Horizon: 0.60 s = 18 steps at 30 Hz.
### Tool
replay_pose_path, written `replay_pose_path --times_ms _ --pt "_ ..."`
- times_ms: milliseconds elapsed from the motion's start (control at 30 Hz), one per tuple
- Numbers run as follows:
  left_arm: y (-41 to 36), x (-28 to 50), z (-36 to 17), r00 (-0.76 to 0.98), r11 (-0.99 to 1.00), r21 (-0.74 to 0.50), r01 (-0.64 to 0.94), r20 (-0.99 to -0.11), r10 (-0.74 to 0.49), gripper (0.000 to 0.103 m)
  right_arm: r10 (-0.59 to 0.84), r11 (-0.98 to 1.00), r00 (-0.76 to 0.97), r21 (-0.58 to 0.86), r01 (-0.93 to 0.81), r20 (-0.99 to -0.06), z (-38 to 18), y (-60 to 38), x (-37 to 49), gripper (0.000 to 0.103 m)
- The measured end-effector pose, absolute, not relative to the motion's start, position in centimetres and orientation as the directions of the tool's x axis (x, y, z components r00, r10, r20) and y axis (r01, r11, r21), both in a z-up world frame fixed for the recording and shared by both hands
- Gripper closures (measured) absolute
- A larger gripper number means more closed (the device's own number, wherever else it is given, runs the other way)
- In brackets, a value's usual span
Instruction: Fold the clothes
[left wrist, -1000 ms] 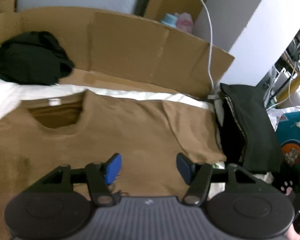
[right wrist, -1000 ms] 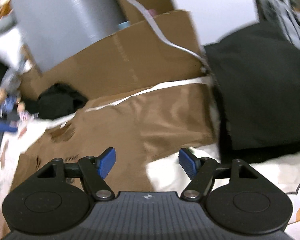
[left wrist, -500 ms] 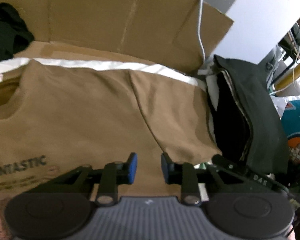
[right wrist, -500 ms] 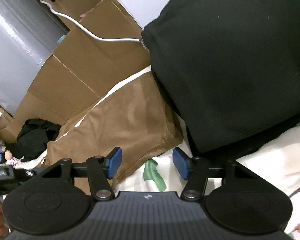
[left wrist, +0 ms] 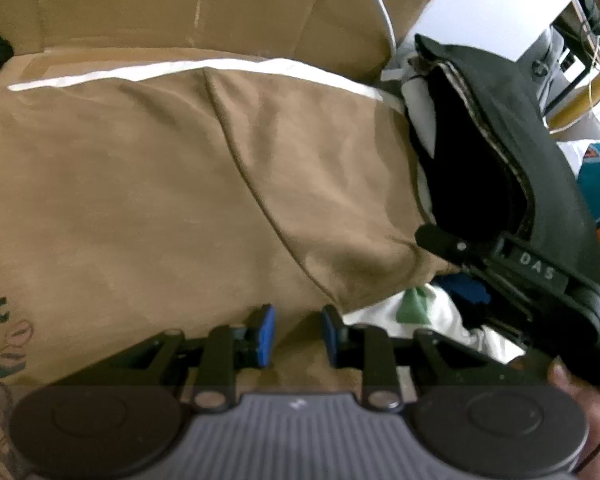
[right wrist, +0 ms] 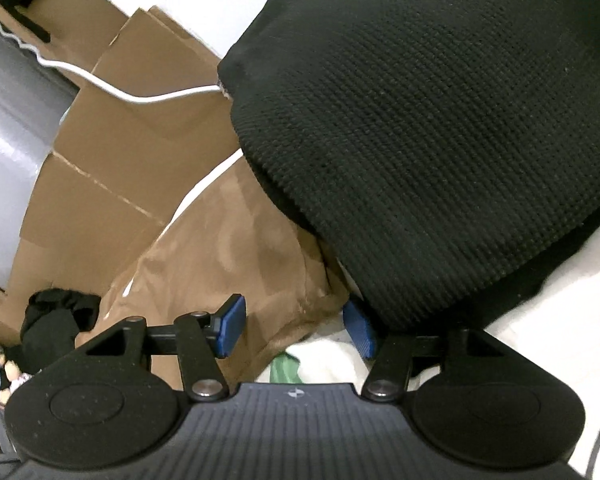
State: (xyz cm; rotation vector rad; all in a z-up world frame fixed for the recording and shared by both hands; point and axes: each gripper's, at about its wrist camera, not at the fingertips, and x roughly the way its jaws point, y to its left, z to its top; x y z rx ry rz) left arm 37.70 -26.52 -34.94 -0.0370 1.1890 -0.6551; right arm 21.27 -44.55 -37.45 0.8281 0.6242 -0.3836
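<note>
A brown T-shirt (left wrist: 148,184) lies spread flat, its short sleeve (left wrist: 332,184) reaching right. My left gripper (left wrist: 296,336) hovers low over the shirt's side just below that sleeve; its blue pads stand a narrow gap apart with flat cloth showing between them. In the right wrist view the sleeve (right wrist: 240,264) ends in a hem corner that lies between the pads of my right gripper (right wrist: 296,332). Its jaws are closing, and the pads do not press the cloth. The right gripper (left wrist: 444,268) also shows at the sleeve's corner in the left wrist view.
A stack of folded black knit clothes (right wrist: 440,140) sits right against the sleeve's end. Cardboard panels (left wrist: 180,8) and a white cable (right wrist: 140,98) stand behind. A crumpled black garment (right wrist: 56,320) lies far left. White bedding with a green print (left wrist: 412,312) shows under the sleeve.
The left gripper moved down and rightward from the shirt's chest to beside the sleeve, and its jaws narrowed. The right gripper rolled, sank to the sleeve's hem and its jaws drew closer.
</note>
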Motion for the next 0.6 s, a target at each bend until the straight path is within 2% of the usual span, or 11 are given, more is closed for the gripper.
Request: replay_pose_path --times_ms 33,67,100,367,400,467,600 --pt "-26.7 37.7 -35.0 0.213 0.817 -0.357 0.453 -0.846 -0.488 0.076 -0.078 0.627 0.759 0.561 0.541 -0.646 -37.5 -44.8 21.1 0.082" --pt "-26.8 37.7 -35.0 0.213 0.817 -0.357 0.453 -0.847 -0.488 0.076 -0.078 0.629 0.761 0.56 0.539 -0.644 -37.5 -45.0 21.0 0.09" --pt "-26.8 37.7 -35.0 0.214 0.817 -0.358 0.452 -0.846 -0.489 0.076 -0.079 0.631 0.763 0.56 0.536 -0.642 -37.5 -45.2 20.8 0.094" --pt "-26.2 37.5 -33.8 0.234 0.813 -0.371 0.448 -0.829 -0.508 0.079 -0.108 0.686 0.833 0.566 0.457 -0.543 -35.2 -45.4 19.4 0.096" --pt "-26.2 37.6 -33.6 0.238 0.813 -0.373 0.447 -0.827 -0.51 0.08 -0.11 0.697 0.838 0.56 0.448 -0.534 -34.9 -45.3 19.3 0.096" --pt "-26.1 37.6 -33.1 0.243 0.81 -0.378 0.449 -0.82 -0.518 0.089 -0.108 0.694 0.835 0.561 0.452 -0.539 -35.1 -45.5 19.0 0.096" --pt "-25.9 37.6 -32.5 0.25 0.811 -0.38 0.445 -0.817 -0.52 0.092 -0.104 0.707 0.828 0.545 0.452 -0.552 -35.2 -45.7 18.7 0.096"
